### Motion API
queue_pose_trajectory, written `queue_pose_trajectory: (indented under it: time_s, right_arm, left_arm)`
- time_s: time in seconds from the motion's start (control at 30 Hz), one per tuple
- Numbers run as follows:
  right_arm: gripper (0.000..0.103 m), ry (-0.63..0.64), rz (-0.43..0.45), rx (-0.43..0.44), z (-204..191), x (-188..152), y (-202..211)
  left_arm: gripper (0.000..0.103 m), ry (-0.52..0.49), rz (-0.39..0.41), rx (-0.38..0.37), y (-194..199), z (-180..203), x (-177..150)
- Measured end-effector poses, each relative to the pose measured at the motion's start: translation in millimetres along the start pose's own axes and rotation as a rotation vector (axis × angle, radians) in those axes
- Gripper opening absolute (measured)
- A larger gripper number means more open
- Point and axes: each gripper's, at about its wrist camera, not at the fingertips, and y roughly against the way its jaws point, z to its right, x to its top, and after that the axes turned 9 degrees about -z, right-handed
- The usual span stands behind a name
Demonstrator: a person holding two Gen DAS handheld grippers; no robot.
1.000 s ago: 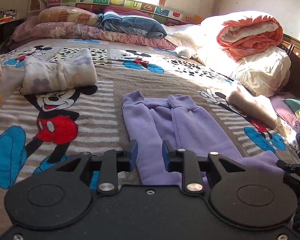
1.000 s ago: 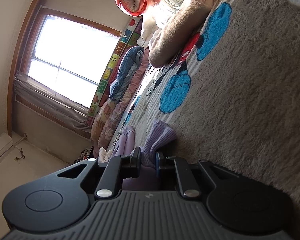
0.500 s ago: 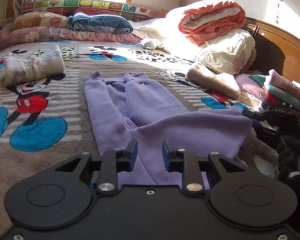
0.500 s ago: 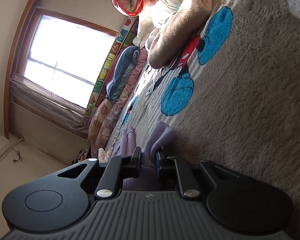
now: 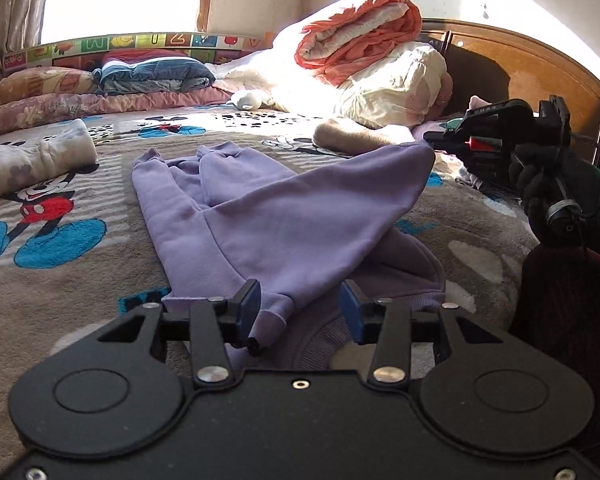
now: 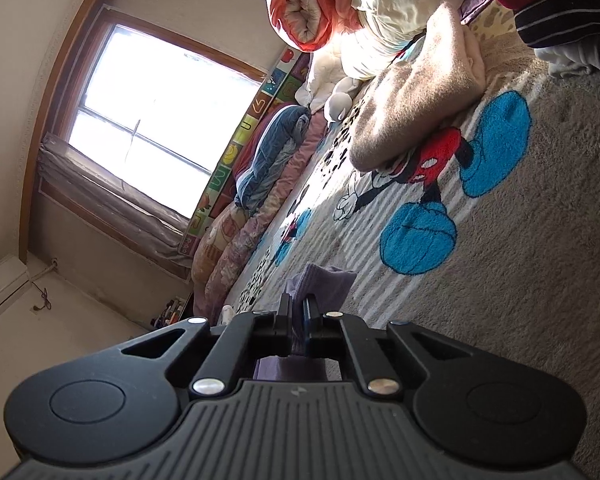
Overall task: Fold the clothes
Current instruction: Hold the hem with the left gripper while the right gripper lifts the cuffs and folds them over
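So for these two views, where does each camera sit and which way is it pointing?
Left wrist view: sits on the left claw, low over the bed, facing the headboard; shows its open fingers, the purple fleece garment, and the gloved right hand with its claw.
Right wrist view: sits on the right claw, rolled sideways, facing the window; shows its fingers pinching purple fabric.
Shared: the purple garment, the rolled orange-and-white quilt, and the grey Mickey Mouse blanket.

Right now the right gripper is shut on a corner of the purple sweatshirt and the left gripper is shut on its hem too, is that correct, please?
Not quite. The left gripper is open: the left wrist view shows its jaws spread, with the purple sweatshirt hem lying loose between them. The right gripper is indeed shut on a corner of the sweatshirt, as the right wrist view shows.
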Motion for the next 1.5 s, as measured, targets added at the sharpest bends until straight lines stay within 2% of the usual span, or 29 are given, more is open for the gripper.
queue_pose_trajectory:
  time_s: [0.07, 0.13, 0.2, 0.23, 0.27, 0.3, 0.4, 0.5, 0.63, 0.7, 0.73, 0.77, 0.87, 1.03, 1.23, 1.33, 1.4, 1.47, 1.5]
  right_arm:
    - [0.007, 0.006, -0.015, -0.037, -3, 2, -1]
    - [0.012, -0.004, -0.004, -0.051, -2, -1, 2]
    - [0.029, -0.029, 0.013, -0.068, 2, -7, 7]
    - [0.052, -0.045, 0.023, -0.081, 7, -11, 9]
    - [0.067, -0.057, 0.034, -0.098, 10, -14, 12]
    - [0.068, -0.076, 0.028, -0.11, 16, -18, 12]
    - [0.068, -0.132, -0.01, -0.127, 32, -30, 8]
    - [0.068, -0.153, -0.078, -0.161, 40, -38, -6]
    - [0.065, -0.051, -0.1, -0.165, 34, -38, -24]
    - [0.049, -0.052, -0.114, -0.16, 37, -36, -33]
    - [0.031, -0.064, -0.111, -0.163, 40, -36, -35]
    - [0.02, -0.088, -0.107, -0.15, 44, -35, -36]
    - [0.016, -0.123, -0.1, -0.11, 46, -34, -36]
    - [0.015, -0.143, -0.078, -0.057, 19, -23, -34]
    - [0.014, -0.161, -0.044, -0.009, -13, -8, -32]
    - [0.014, -0.162, -0.027, -0.003, -26, -4, -35]
    - [0.014, -0.173, -0.013, 0.005, -31, -2, -36]
    - [0.014, -0.18, -0.005, 0.008, -35, -2, -36]
    - [0.014, -0.181, -0.004, 0.006, -37, -2, -36]
  left_arm:
    - [0.044, 0.003, 0.001, 0.003, 4, -3, -4]
    - [0.044, -0.029, -0.019, 0.042, 6, -1, -9]
    - [0.044, -0.024, -0.023, 0.046, 7, -3, -13]
    - [0.044, -0.024, -0.022, 0.052, 8, -4, -14]
    - [0.044, -0.023, -0.019, 0.062, 10, -5, -15]
    - [0.044, -0.016, -0.016, 0.064, 11, -6, -16]
    - [0.05, -0.005, -0.01, 0.077, 15, -9, -20]
    - [0.05, -0.009, 0.001, 0.1, 14, -10, -22]
    - [0.052, -0.082, -0.004, 0.116, 9, -1, -24]
    - [0.053, -0.122, -0.014, 0.117, 4, 4, -25]
    - [0.055, -0.138, -0.016, 0.122, 2, 6, -26]
    - [0.056, -0.152, -0.018, 0.13, 1, 8, -27]
    - [0.056, -0.174, -0.016, 0.139, -1, 7, -28]
    - [0.056, -0.241, 0.014, 0.175, -5, 13, -27]
    - [0.055, -0.404, -0.103, 0.193, -29, 28, -39]
    - [0.055, -0.344, -0.1, 0.137, -22, 18, -31]
    - [0.048, -0.323, -0.052, 0.146, -13, 15, -26]
    - [0.048, -0.292, -0.016, 0.142, -9, 12, -22]
    - [0.044, -0.278, -0.009, 0.131, -9, 10, -20]
